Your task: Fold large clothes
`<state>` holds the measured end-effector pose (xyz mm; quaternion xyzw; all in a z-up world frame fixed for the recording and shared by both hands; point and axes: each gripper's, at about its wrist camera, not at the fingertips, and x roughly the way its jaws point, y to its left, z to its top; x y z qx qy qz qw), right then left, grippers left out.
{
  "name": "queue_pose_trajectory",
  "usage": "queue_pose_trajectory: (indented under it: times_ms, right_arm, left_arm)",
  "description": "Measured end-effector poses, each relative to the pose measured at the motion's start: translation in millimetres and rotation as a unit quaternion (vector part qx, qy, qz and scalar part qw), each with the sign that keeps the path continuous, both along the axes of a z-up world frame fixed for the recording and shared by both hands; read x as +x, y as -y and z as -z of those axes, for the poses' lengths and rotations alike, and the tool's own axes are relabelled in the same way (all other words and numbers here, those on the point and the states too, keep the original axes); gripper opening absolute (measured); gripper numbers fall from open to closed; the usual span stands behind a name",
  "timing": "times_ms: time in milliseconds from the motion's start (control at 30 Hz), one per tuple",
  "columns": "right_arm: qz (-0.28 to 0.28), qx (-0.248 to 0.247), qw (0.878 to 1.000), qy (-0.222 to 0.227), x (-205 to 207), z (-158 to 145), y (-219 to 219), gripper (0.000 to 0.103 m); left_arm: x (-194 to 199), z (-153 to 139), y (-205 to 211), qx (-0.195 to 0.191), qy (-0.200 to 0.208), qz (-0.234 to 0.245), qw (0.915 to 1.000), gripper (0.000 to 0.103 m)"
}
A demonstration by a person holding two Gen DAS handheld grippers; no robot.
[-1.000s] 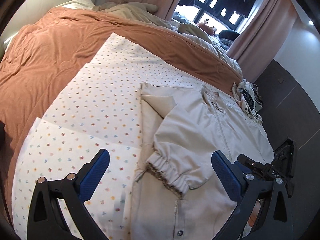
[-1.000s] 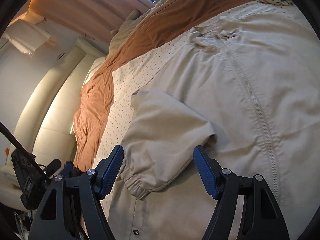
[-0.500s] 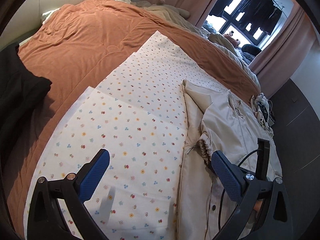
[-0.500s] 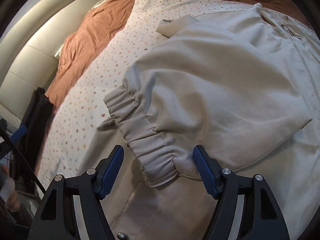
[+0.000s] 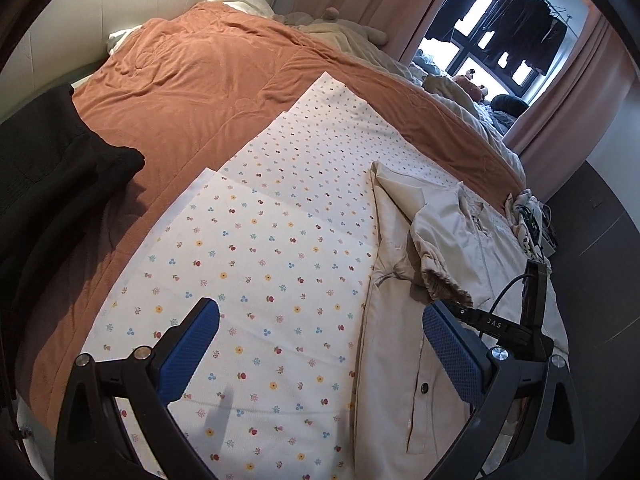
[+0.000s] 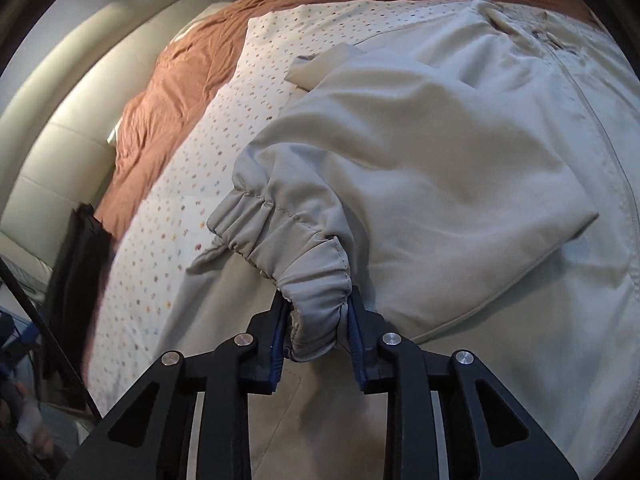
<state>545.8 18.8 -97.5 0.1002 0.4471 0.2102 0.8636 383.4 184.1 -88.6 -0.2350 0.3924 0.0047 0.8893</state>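
Nearest the right wrist camera, the right hand-held gripper (image 6: 316,332) has just been closing and now pinches the elastic cuff (image 6: 312,296) of the beige jacket (image 6: 460,140), the gathered fabric bunched between the blue pads (image 6: 354,332). The sleeve rises from that grip and lies folded across the jacket's body, whose zipper (image 6: 600,128) runs along the right edge of the view before the frame cuts it off. In the left wrist view the left hand-held gripper (image 5: 320,356) stands wide apart with nothing between its fingers, over the dotted sheet (image 5: 256,248) just beside the jacket's left edge, where a snap button (image 5: 424,387) shows. The sheet offers a broad flat stretch to the left of the jacket, bounded by the orange bedspread (image 5: 208,88) of the bed. A black garment (image 5: 52,168) lies on the bedspread at the left, partly cut off. Past the jacket's collar sits a small patterned bundle (image 5: 528,216) at the bed's edge, too small to make out. Farther off hang pink curtains (image 5: 560,112) beside a window where dark clothes (image 5: 516,16) hang in silhouette.
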Motion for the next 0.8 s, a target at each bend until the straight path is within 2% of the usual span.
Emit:
queue_pose_trajectory:
  times_ms: [200,333,500,667,800]
  right_arm:
    - [0.032,0.097,0.994,0.041,-18.5,-39.1,62.0,0.014]
    - [0.045,0.146,0.985,0.077,-40.0,-65.0,111.9,0.014]
    - [0.065,0.202,0.971,0.113,-64.8,-81.0,178.5,0.014]
    - [0.12,0.228,0.955,0.146,-86.7,-77.6,245.0,0.014]
    - [0.17,0.248,0.943,0.146,-95.2,-63.2,285.7,0.014]
  left_arm:
    - [-0.5,-12.6,11.1,-0.003,0.008,0.009,0.9999,0.103]
    - [2.8,-18.4,16.6,-0.003,0.012,0.009,0.9999,0.103]
    - [13.2,-19.5,29.5,-0.001,0.017,0.014,0.9997,0.103]
    - [36.2,-11.0,50.6,0.0,0.009,0.034,0.9994,0.103]
    - [62.3,0.4,74.5,0.018,-0.004,0.055,0.9983,0.103]
